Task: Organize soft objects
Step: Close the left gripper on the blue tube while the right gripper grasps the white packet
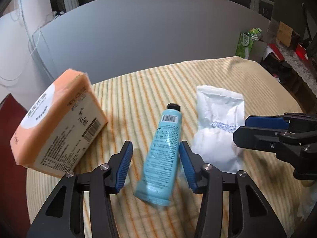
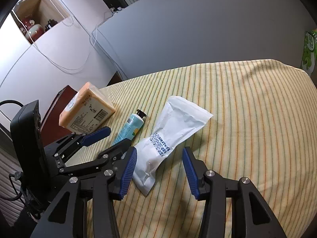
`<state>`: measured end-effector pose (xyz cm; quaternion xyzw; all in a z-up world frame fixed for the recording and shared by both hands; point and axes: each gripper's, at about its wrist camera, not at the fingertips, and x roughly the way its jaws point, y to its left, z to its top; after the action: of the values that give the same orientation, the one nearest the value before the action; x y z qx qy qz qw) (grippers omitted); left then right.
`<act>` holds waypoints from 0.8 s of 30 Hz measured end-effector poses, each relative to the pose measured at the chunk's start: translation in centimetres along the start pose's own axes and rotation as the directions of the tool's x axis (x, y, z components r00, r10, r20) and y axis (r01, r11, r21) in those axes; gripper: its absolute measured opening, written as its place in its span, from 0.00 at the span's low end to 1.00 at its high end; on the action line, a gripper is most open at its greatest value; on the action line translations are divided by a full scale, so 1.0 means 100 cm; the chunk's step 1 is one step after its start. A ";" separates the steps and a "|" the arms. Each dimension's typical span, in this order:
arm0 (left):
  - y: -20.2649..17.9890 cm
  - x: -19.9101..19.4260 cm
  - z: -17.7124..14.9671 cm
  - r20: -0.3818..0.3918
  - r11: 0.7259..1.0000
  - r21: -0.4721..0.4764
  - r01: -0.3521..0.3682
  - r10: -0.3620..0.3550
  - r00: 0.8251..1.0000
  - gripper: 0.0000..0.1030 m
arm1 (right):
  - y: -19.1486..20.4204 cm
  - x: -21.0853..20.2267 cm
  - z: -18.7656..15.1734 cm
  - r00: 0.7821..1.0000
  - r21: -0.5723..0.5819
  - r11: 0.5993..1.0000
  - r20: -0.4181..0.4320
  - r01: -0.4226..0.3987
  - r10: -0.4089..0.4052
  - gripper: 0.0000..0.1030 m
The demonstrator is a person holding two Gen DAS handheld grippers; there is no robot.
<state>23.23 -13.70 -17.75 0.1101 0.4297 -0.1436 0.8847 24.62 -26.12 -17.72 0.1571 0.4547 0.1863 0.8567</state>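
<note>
while the left gripper (image 1: 156, 166) straddles the blue tube (image 1: 160, 154), the right gripper (image 2: 159, 170) straddles the white pouch (image 2: 168, 140), neither clamped

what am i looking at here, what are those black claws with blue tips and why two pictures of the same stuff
These are two hand-held grippers, one in each of a person's hands, each with a camera looking along its blue-padded fingers. One picture is from the left gripper, the other from the right gripper. On the striped cloth lie an orange tissue pack, a blue tube and a white pouch. The left gripper straddles the tube; one pad sits against it, the other is still apart. The right gripper straddles the pouch the same way, with a clear gap on one side. Nothing is gripped yet.
</note>
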 end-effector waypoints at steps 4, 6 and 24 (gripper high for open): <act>0.005 0.003 0.000 -0.011 1.000 -0.018 0.018 -0.018 1.000 0.44 | 0.005 0.010 0.001 1.000 -0.016 1.000 -0.016 0.008 -0.008 0.43; 0.004 0.004 0.000 -0.006 1.000 -0.003 0.018 -0.018 1.000 0.44 | 0.006 0.017 0.001 1.000 -0.017 1.000 -0.027 0.009 -0.010 0.43; 0.006 0.003 0.000 0.010 0.997 -0.029 0.066 -0.066 0.998 0.31 | -0.002 0.016 0.004 0.999 0.029 0.999 0.015 -0.037 0.037 0.05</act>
<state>23.65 -13.22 -17.97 0.0822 0.4313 -0.1671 0.8828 25.86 -25.60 -18.76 0.1794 0.4480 0.1941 0.8541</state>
